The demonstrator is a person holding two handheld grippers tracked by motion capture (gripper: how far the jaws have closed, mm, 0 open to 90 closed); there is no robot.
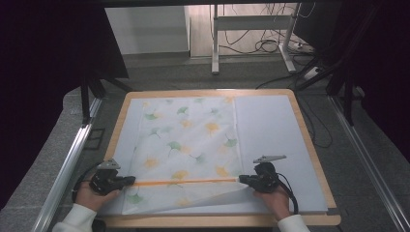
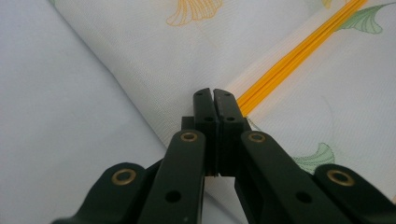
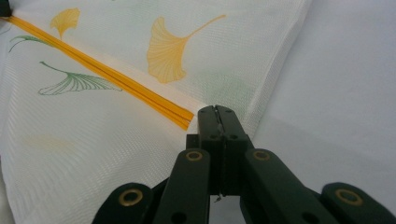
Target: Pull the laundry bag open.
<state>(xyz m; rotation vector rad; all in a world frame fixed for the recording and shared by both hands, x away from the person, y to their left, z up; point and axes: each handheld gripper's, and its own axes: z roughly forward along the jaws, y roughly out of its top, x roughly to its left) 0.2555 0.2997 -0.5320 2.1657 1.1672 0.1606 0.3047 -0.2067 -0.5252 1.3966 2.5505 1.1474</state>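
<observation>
both grippers, left gripper point(image 1: 129, 180) and right gripper point(image 1: 243, 179), clamped on orange stripe point(image 1: 186, 182) ends of thin floppy cloth point(image 1: 186, 145); best held at hem corners.

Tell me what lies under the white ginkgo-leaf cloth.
Around the white ginkgo-leaf cloth, a pale grey mat shows, lying on the wooden table. Whether the mat continues beneath cannot be seen; the cloth covers that.
</observation>
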